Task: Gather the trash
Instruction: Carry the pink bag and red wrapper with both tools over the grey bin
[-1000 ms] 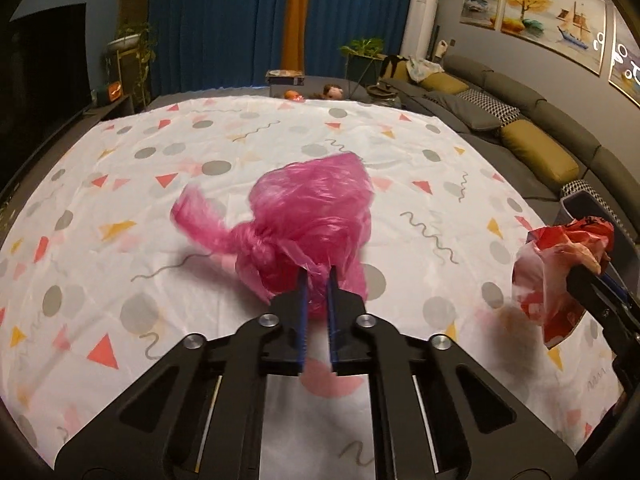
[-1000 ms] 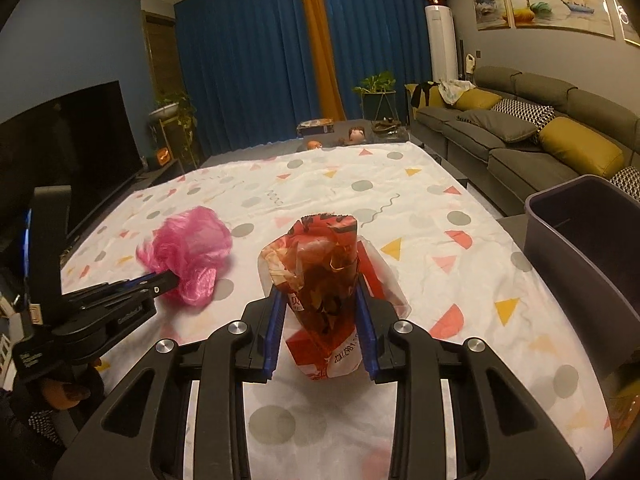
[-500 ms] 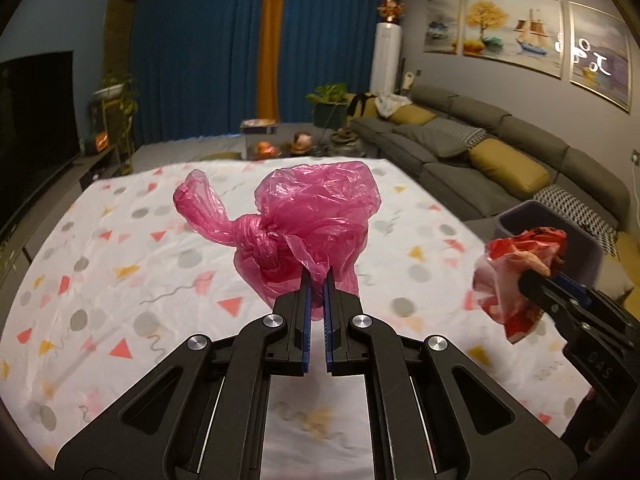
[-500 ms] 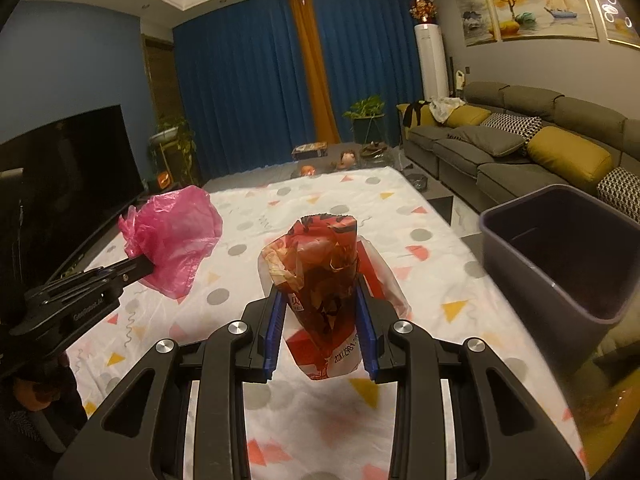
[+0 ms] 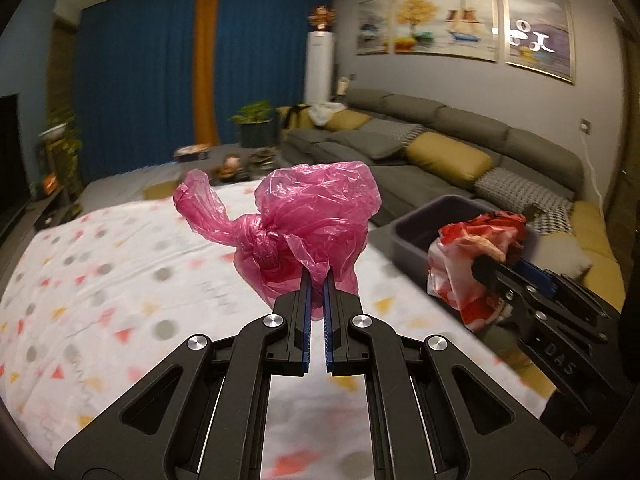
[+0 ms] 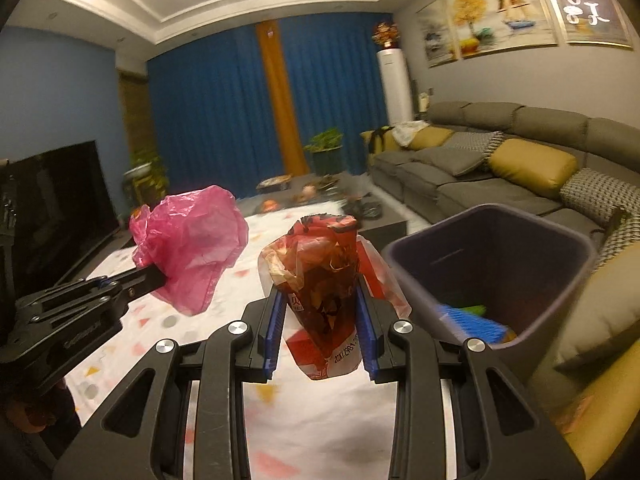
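Observation:
My left gripper (image 5: pixel 316 276) is shut on a knotted pink plastic bag (image 5: pixel 308 220) and holds it in the air above the patterned sheet (image 5: pixel 120 280). The pink bag (image 6: pixel 192 244) and the left gripper (image 6: pixel 154 278) also show at the left of the right wrist view. My right gripper (image 6: pixel 320 292) is shut on a red and clear snack wrapper (image 6: pixel 320 280), which also shows at the right of the left wrist view (image 5: pixel 472 264). A dark grey trash bin (image 6: pixel 560 248) stands just right of the wrapper, open, with blue and green items inside. The bin (image 5: pixel 416 236) lies beyond both bags in the left wrist view.
A grey sofa with mustard cushions (image 6: pixel 532 160) runs along the right wall behind the bin. A television (image 6: pixel 52 208) stands at the left. A low table with small objects (image 5: pixel 232 164) and a potted plant (image 5: pixel 252 120) are beyond the sheet's far edge.
Both grippers have lifted their bags off the sheet and swung to the right, toward the bin. The bin now sits much closer and larger in both views.

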